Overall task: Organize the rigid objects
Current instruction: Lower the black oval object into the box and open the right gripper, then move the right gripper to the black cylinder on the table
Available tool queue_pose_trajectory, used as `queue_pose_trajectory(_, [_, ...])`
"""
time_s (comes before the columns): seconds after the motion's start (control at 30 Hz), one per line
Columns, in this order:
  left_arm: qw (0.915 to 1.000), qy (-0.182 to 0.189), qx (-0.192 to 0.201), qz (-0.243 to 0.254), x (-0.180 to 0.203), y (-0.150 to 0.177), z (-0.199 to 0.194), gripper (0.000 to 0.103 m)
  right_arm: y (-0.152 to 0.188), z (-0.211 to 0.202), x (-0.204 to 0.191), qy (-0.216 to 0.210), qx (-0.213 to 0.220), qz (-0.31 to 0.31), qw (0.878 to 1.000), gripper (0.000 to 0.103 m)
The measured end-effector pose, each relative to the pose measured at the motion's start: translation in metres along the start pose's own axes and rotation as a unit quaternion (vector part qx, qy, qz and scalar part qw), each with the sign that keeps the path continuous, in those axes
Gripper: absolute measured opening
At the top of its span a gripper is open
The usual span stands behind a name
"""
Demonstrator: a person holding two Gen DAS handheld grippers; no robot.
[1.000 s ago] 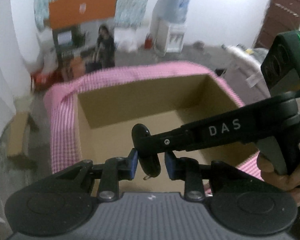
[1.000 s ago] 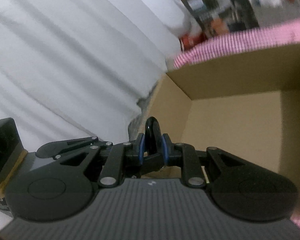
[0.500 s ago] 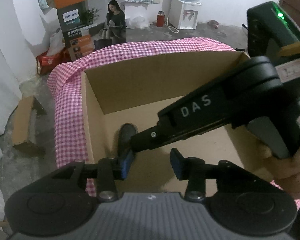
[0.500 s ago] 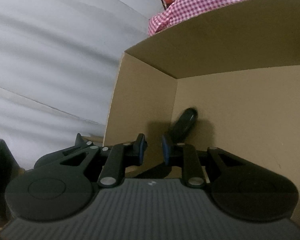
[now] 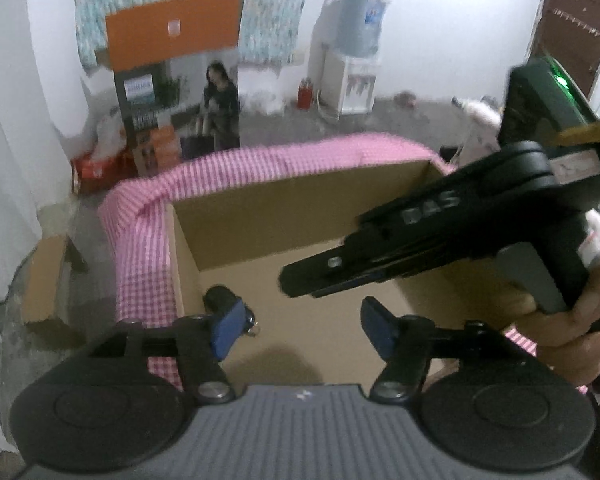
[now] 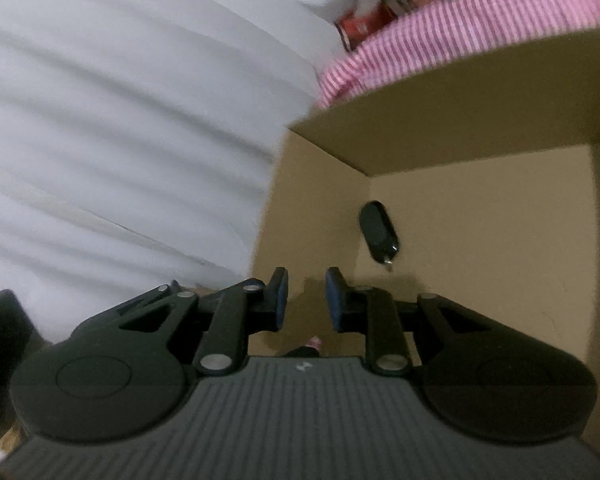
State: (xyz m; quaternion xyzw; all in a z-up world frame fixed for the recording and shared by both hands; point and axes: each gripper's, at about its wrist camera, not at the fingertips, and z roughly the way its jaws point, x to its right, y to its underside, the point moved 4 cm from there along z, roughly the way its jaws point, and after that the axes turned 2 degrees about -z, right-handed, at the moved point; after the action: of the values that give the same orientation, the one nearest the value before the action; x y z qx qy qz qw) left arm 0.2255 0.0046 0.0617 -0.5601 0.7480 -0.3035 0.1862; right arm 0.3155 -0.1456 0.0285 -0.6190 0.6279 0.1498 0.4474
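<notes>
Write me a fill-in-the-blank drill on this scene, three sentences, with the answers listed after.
1. The black key fob lies on the floor of the ___ box.
2. The cloth draped over the box's rim has a pink and ___ check pattern.
3. Nothing sits between the fingers of the left tool or the right tool; both are ___ as their jaws widen.

Missing words: cardboard; white; empty

A key fob (image 6: 378, 233) lies on the floor of the cardboard box (image 6: 480, 240), near its left wall. A cloth (image 5: 140, 248) drapes over the box's far and left rims. My left claw (image 5: 300, 322) hangs above the box's near side; my right claw (image 5: 300, 280) reaches in from the right, above the floor.
</notes>
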Motion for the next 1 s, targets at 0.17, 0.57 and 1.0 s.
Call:
queue_pose_trajectory(0.17, [0.9986,0.006,0.051,0.011,0.017,0.009,-0.043,0.078,0.027,-0.064,-0.025,-0.006,0.058,-0.041,0.997,0.035])
queue_pose_trajectory(0.57, [0.9932,0.075,0.088,0.008,0.075,0.083,-0.083,0.088,0.15,-0.186,-0.033,0.128,0.185,-0.133,0.965,0.1])
queue_pose_trajectory(1.0, [0.99,0.1,0.013,0.098,0.16,0.149,-0.002,0.086,0.221,-0.166,0.058,0.217,0.154,-0.086,0.96,0.098])
